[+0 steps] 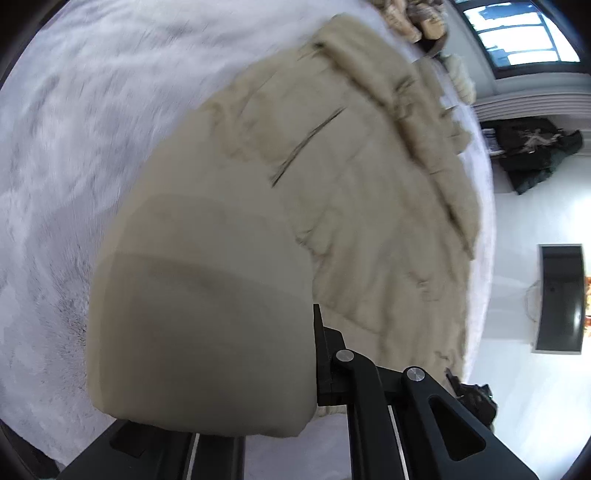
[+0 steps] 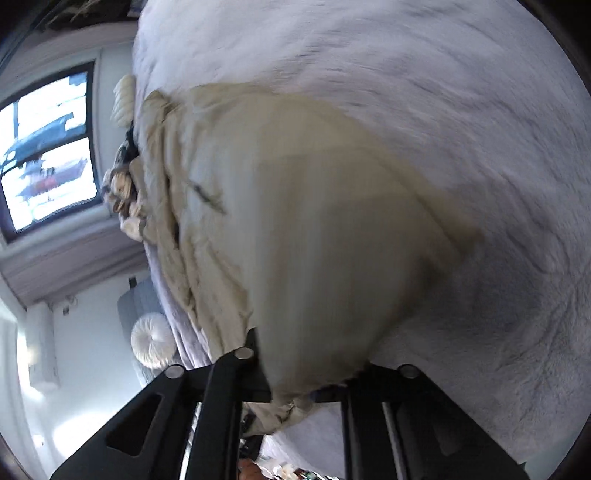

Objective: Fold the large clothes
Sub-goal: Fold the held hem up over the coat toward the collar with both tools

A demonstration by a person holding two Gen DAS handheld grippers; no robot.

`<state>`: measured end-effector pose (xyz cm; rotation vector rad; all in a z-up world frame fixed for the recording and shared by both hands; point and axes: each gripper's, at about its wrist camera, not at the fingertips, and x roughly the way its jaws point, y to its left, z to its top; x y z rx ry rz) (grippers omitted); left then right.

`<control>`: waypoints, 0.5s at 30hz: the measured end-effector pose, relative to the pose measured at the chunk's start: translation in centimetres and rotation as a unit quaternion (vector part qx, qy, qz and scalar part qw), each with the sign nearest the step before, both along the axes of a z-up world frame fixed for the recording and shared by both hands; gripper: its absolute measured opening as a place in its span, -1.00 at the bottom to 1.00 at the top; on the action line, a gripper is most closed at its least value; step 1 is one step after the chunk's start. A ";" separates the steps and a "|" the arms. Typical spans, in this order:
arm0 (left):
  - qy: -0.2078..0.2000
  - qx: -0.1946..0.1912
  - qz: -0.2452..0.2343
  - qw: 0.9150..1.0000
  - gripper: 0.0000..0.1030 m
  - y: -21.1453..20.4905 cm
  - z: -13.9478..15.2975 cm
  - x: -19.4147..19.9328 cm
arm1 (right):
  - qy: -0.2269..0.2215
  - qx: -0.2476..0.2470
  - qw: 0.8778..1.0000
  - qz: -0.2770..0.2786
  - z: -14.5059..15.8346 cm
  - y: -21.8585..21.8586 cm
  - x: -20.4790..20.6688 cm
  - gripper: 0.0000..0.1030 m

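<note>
A large beige garment (image 1: 332,177) with a dark slit pocket lies spread over a pale grey bed cover (image 1: 74,147). My left gripper (image 1: 236,369) is shut on a thick fold of the beige garment, which bulges over and hides the left finger. In the right wrist view the same beige garment (image 2: 295,221) fills the middle. My right gripper (image 2: 306,384) is shut on another bunched edge of it, held above the bed cover (image 2: 443,92). Both views are blurred by motion.
A pile of other clothes (image 1: 417,18) sits at the far end of the bed, also seen in the right wrist view (image 2: 125,192). A window (image 2: 48,147), a round white cushion (image 2: 151,343), a dark wall screen (image 1: 561,299) and dark clothes (image 1: 532,155) lie beyond the bed.
</note>
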<state>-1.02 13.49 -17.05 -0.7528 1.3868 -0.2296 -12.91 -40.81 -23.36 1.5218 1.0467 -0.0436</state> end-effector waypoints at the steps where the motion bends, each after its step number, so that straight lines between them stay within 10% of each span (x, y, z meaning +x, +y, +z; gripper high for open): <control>1: -0.006 -0.006 0.003 1.000 -0.77 0.2 0.8 0.1 | -0.012 0.003 1.000 0.012 0.7 -0.1 0.6 -0.82; 15: -0.122 -0.018 0.041 0.992 -0.77 -1.0 13.2 8.3 | -0.128 -0.004 0.986 0.105 10.6 -3.5 11.0 -0.84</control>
